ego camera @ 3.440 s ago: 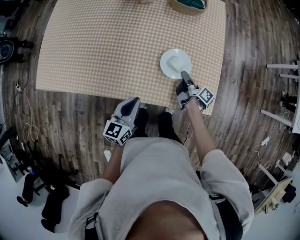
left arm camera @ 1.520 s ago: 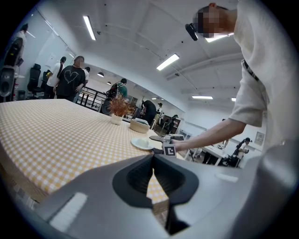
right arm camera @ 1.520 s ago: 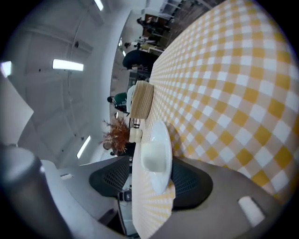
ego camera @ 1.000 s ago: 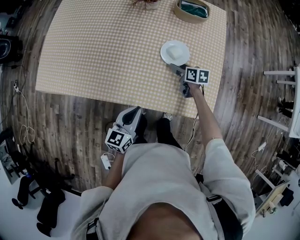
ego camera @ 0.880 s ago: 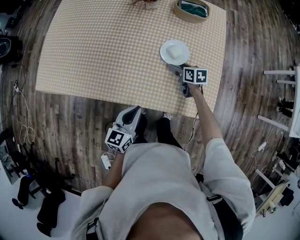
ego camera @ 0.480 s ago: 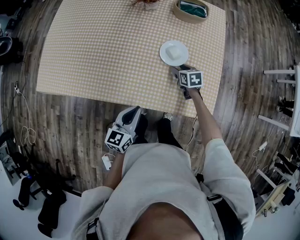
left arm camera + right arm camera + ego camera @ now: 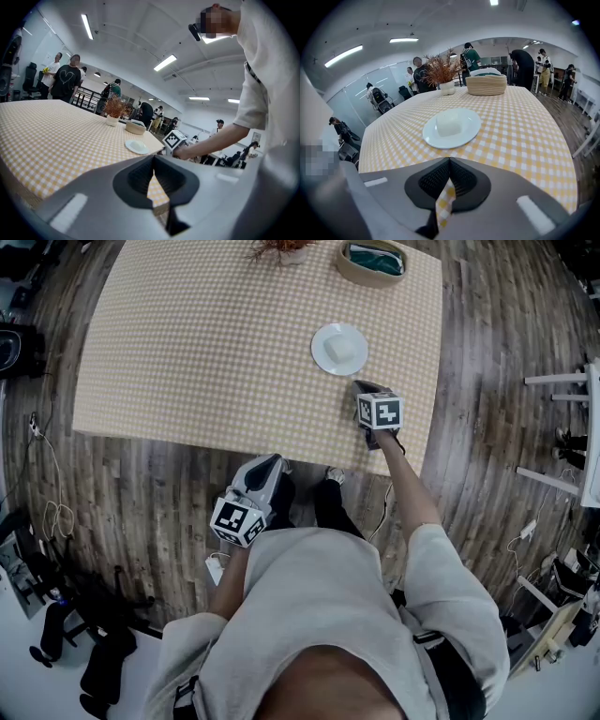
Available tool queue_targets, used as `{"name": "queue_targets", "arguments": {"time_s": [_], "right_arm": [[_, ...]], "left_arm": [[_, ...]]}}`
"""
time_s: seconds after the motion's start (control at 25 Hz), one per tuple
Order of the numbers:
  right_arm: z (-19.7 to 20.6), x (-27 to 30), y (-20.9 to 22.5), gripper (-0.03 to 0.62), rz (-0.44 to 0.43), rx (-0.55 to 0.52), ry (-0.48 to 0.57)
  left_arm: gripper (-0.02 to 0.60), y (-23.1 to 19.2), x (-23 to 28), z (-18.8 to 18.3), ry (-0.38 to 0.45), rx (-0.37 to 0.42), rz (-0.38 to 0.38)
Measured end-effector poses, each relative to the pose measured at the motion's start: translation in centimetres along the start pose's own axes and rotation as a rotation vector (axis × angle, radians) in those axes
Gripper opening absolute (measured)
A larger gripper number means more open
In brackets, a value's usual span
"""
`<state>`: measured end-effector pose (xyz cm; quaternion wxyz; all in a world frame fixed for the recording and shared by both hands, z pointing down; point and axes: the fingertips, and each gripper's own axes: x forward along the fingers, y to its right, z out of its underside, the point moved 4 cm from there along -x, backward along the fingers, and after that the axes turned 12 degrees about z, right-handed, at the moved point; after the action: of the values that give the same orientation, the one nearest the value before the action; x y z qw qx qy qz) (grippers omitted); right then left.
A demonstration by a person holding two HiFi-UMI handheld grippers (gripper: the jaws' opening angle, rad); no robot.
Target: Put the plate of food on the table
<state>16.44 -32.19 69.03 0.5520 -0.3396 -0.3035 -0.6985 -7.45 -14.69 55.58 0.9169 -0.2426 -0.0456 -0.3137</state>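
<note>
Nearest the operator, well short of the plate and off the near edge of the table [image 7: 206, 343]: left gripper [image 7: 272, 462], pointing slightly downward, jaws closed tip to tip with nothing between them. Next, just short of the plate on its near-right side, above the checked tablecloth: right gripper [image 7: 362, 386], angled steeply down toward the table, jaws just closed and now fully together, empty, clear of the plate rim. Then the plate [image 7: 468, 133] itself: white, round, resting flat on the table toward the far-right quarter, untouched by either gripper. On the middle of the plate: food [image 7: 449, 123], a single pale block, possibly tofu or a rice cake; kind not determinable at this resolution. Beyond the plate, near the far edge of the table: woven basket [image 7: 486, 84] with green contents. Left of the basket, also beyond the plate: small pot of dried reddish plant [image 7: 442, 70]. Farthest from the plate, past the table: several standing people [image 7: 468, 56].
</note>
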Motion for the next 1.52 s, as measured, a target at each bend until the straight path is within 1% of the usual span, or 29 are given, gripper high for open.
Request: {"name": "queue_targets", "arguments": {"time_s": [0.24, 0.32, 0.48, 0.72, 0.88, 1.04, 1.24, 1.36, 1.52], "right_arm": [[2.2, -2.9, 0.5, 0.000, 0.011, 0.012, 0.038], [2.8, -4.0, 0.5, 0.000, 0.019, -0.002, 0.053], [2.7, -6.5, 0.2, 0.000, 0.053, -0.022, 0.113], [1.9, -11.3, -2.7, 0.000, 0.084, -0.002, 0.215], [1.2, -14.2, -4.9, 0.000, 0.119, 0.027, 0.286], [1.5, -16.5, -7.6, 0.000, 0.145, 0.060, 0.344], [2.3, -19.7, -10.3, -0.001, 0.169, 0.073, 0.408], [3.2, -21.9, -11.3, 0.000, 0.172, 0.074, 0.446], [5.1, -24.6, -11.9, -0.001, 0.165, 0.080, 0.479]], "left_arm": [[0.011, 1.3, 0.6, -0.2, -0.003, 0.019, 0.029], [0.009, 1.8, 1.1, -0.4, -0.002, 0.028, 0.043], [0.011, 2.6, 2.1, -1.1, 0.003, 0.051, 0.101], [0.009, 3.4, 1.6, -3.5, 0.020, 0.122, 0.205], [0.009, 2.5, 0.3, -5.7, 0.033, 0.178, 0.247], [0.009, 1.7, -1.8, -6.4, 0.042, 0.202, 0.267], [0.009, 1.9, -3.8, -5.9, 0.037, 0.217, 0.289], [0.009, 3.0, -4.7, -5.4, 0.043, 0.221, 0.291], [0.009, 5.5, -5.5, -4.5, 0.059, 0.224, 0.291]]}}
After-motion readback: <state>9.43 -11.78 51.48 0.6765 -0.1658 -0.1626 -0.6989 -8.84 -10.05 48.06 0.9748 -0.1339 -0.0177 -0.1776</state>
